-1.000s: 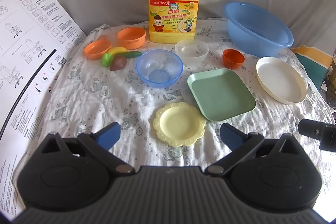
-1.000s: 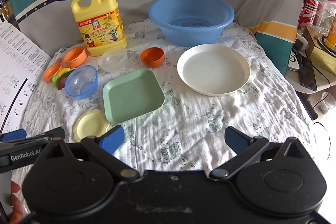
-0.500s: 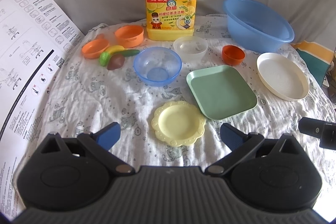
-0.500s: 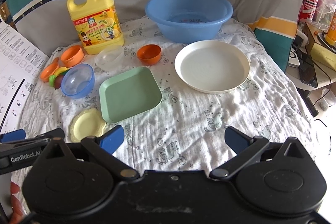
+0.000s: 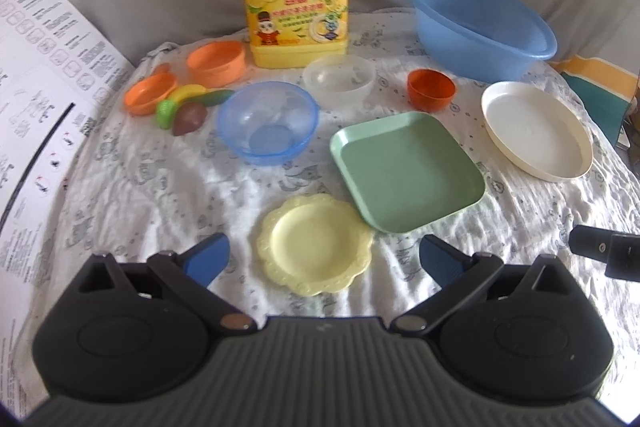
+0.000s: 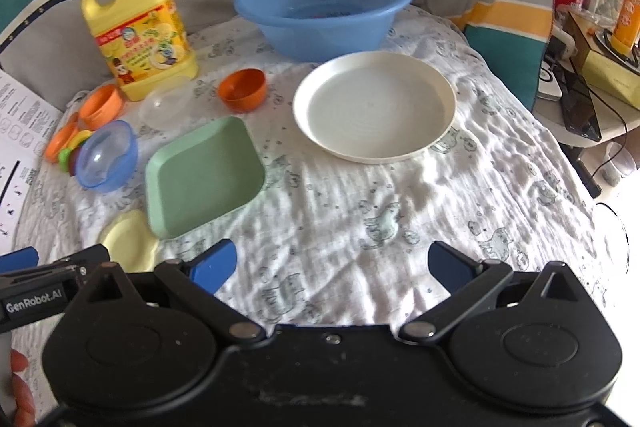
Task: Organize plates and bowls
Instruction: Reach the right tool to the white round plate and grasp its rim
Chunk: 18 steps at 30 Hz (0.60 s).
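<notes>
Both grippers' blue-padded fingers apart, scalloped yellow plate (image 5: 316, 245), square green plate (image 5: 406, 171), crinkled muslin cloth (image 6: 360, 203)

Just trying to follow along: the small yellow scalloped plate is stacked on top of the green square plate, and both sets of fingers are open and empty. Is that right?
Not quite. The yellow scalloped plate is not stacked: it lies on the cloth beside the green square plate, at its near corner, as the left wrist view shows. The rest holds: both the left gripper and the right gripper have open, empty fingers.
</notes>
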{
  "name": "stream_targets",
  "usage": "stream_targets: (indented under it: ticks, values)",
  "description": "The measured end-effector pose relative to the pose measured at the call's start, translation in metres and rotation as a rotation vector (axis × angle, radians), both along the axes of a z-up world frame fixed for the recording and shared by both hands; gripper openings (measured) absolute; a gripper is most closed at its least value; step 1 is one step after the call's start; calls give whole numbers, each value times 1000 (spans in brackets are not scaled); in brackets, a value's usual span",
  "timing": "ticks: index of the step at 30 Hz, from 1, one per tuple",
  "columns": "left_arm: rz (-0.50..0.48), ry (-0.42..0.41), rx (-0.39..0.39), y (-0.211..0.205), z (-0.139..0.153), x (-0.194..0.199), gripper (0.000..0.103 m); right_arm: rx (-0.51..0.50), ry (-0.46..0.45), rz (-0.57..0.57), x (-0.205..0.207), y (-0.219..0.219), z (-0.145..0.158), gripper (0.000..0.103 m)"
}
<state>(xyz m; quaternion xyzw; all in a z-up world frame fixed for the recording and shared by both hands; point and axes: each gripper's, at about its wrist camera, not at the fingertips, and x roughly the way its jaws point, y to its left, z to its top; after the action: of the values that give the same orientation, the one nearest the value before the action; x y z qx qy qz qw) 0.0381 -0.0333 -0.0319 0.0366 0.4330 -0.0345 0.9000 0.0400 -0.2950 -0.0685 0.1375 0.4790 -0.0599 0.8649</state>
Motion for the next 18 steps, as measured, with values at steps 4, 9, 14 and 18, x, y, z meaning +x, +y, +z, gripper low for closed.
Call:
stream_targets:
  ticks: [4, 9, 14, 18]
  values:
    - [-29, 13, -10, -18, -7, 17, 103, -14, -6, -46, 13, -20, -13, 103]
    - [-69, 1, -18, -53, -10, 43, 103, 24, -89, -85, 28, -59, -28, 103]
    - [-116, -5, -17, -97, -13, 78, 103, 29, -138, -106, 52, -98, -40, 103]
    - [-157, -4, -4, -131, -20, 103, 103, 52, -160, -133, 77, -129, -51, 103]
